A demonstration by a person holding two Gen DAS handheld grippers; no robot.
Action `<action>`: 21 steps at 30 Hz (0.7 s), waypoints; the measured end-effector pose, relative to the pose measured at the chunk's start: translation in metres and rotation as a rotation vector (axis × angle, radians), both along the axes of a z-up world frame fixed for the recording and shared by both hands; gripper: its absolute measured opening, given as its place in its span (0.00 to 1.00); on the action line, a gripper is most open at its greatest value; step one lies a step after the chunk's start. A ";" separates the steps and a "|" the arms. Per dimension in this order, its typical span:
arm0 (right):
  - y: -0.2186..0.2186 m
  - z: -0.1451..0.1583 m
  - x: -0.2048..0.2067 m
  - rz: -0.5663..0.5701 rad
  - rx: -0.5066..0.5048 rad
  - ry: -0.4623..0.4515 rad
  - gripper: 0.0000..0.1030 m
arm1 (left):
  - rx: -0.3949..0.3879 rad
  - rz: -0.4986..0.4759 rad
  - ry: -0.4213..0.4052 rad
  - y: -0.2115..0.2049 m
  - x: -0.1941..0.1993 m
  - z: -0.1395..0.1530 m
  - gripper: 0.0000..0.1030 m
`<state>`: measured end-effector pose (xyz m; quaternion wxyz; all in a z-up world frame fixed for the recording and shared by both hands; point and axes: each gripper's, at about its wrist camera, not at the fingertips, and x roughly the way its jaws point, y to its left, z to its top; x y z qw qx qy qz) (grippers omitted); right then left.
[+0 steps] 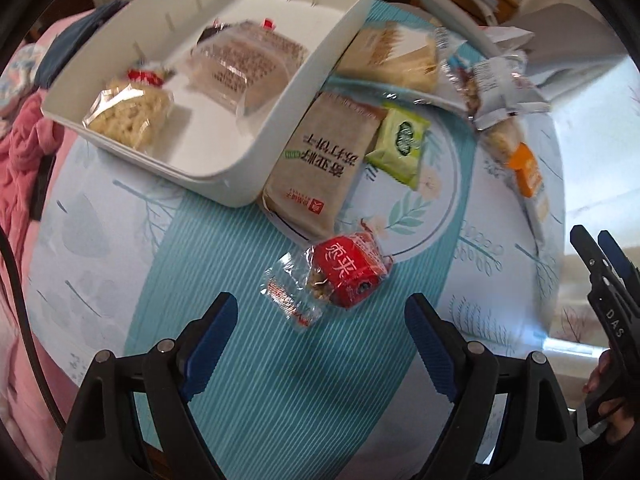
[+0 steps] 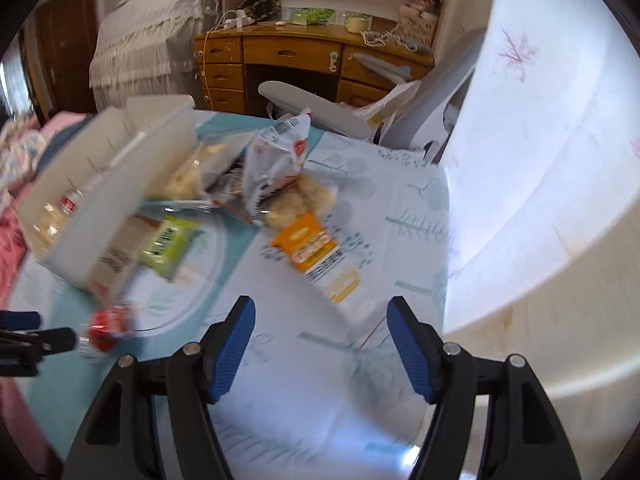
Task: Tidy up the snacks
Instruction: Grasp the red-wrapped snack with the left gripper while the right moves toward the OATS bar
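A white bin (image 1: 224, 168) sits on the blue patterned table and holds a noodle pack (image 1: 130, 114) and a clear wrapped cake (image 1: 244, 68). Beside it lie a brown cracker pack (image 1: 320, 164), a green packet (image 1: 400, 142), a red snack (image 1: 350, 268) and a silver bag (image 1: 492, 84). My left gripper (image 1: 320, 344) is open and empty, just short of the red snack. My right gripper (image 2: 320, 348) is open and empty over the table, near an orange packet (image 2: 316, 252). The bin (image 2: 96, 236) appears blurred at left in the right wrist view.
A wheat-print pack (image 1: 396, 56) lies behind the brown pack. A grey chair (image 2: 440, 92) and a wooden desk (image 2: 296, 56) stand beyond the table. Pink bedding (image 1: 24, 152) lies at left. A pale curtain (image 2: 540, 160) hangs at right.
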<state>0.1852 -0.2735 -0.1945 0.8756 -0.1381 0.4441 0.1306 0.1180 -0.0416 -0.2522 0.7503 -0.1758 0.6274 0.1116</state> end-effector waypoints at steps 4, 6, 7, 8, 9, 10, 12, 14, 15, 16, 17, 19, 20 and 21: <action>0.004 -0.022 0.015 0.040 -0.034 -0.019 0.67 | 0.002 0.011 0.035 -0.004 0.008 -0.018 0.82; 0.007 -0.034 0.023 0.056 -0.051 -0.009 0.67 | 0.008 0.014 0.052 -0.006 0.013 -0.025 0.82; 0.009 -0.039 0.027 0.065 -0.060 -0.007 0.67 | 0.009 0.016 0.054 -0.007 0.015 -0.027 0.82; 0.011 -0.043 0.029 0.071 -0.067 -0.008 0.67 | 0.010 0.018 0.057 -0.008 0.017 -0.030 0.82; 0.012 -0.048 0.032 0.077 -0.075 -0.009 0.67 | 0.011 0.019 0.059 -0.008 0.019 -0.032 0.82; 0.013 -0.052 0.034 0.081 -0.076 -0.010 0.67 | 0.013 0.019 0.059 -0.009 0.020 -0.034 0.82; 0.013 -0.061 0.039 0.079 -0.065 0.002 0.67 | 0.016 0.013 0.062 -0.011 0.024 -0.038 0.82; 0.013 -0.068 0.045 0.068 -0.057 0.025 0.67 | 0.023 0.002 0.069 -0.011 0.031 -0.041 0.82; 0.012 -0.071 0.047 0.062 -0.053 0.030 0.67 | 0.025 0.002 0.067 -0.011 0.033 -0.042 0.82; 0.012 -0.073 0.048 0.058 -0.051 0.026 0.67 | 0.025 0.004 0.066 -0.010 0.035 -0.043 0.82; 0.011 -0.074 0.050 0.055 -0.053 0.017 0.67 | 0.023 0.003 0.065 -0.010 0.037 -0.045 0.81; 0.011 -0.077 0.050 0.047 -0.058 0.003 0.67 | 0.017 0.000 0.064 -0.009 0.040 -0.047 0.79; 0.011 -0.078 0.051 0.043 -0.061 -0.003 0.67 | 0.010 -0.003 0.061 -0.009 0.041 -0.048 0.76; 0.011 -0.079 0.051 0.041 -0.066 -0.007 0.67 | 0.009 -0.006 0.057 -0.009 0.043 -0.049 0.72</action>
